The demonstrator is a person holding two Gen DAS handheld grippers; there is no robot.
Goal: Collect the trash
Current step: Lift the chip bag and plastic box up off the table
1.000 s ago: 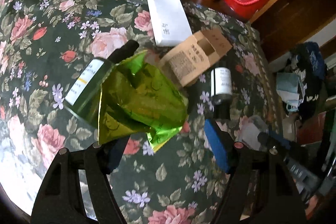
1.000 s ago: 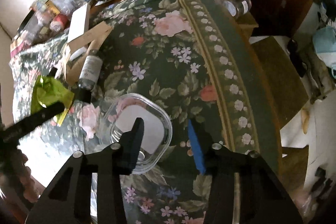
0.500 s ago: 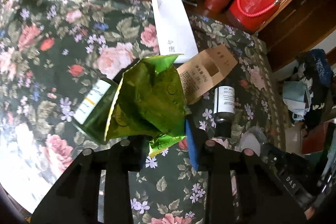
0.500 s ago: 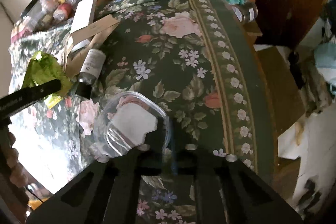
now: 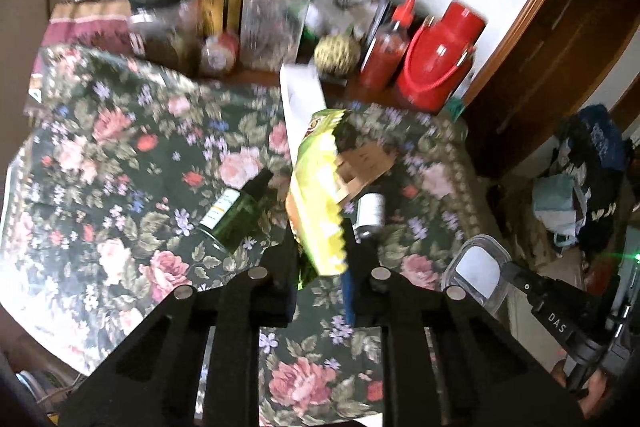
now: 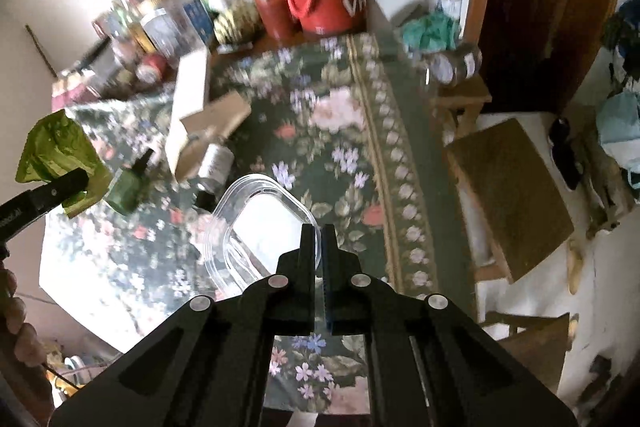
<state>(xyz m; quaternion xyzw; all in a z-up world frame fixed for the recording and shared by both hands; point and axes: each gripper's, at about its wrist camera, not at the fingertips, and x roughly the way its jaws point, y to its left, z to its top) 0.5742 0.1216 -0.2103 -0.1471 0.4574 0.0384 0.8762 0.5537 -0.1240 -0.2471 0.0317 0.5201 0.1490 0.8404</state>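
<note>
My left gripper (image 5: pixel 320 243) is shut on a crumpled green foil wrapper (image 5: pixel 320 195) and holds it up above the floral tablecloth; the wrapper also shows in the right wrist view (image 6: pixel 56 151). My right gripper (image 6: pixel 318 231) is shut on the rim of a clear plastic container (image 6: pixel 260 223), lifted off the cloth; the container also shows in the left wrist view (image 5: pixel 478 267). A green glass bottle (image 5: pixel 236 211), a small dark bottle with a white label (image 5: pixel 370 215) and an open brown carton (image 5: pixel 360 167) lie on the cloth.
A long white box (image 5: pixel 302 99) lies behind the carton. A red thermos (image 5: pixel 440 63), a red sauce bottle (image 5: pixel 386 51), jars and bottles (image 5: pixel 224 19) crowd the back of the table. A wooden stool (image 6: pixel 508 195) and bags stand at the right.
Both grippers closed, the left on the green wrapper and the right on the clear container's rim, and lifted them off the cloth. Both cameras rose and tilted up.
</note>
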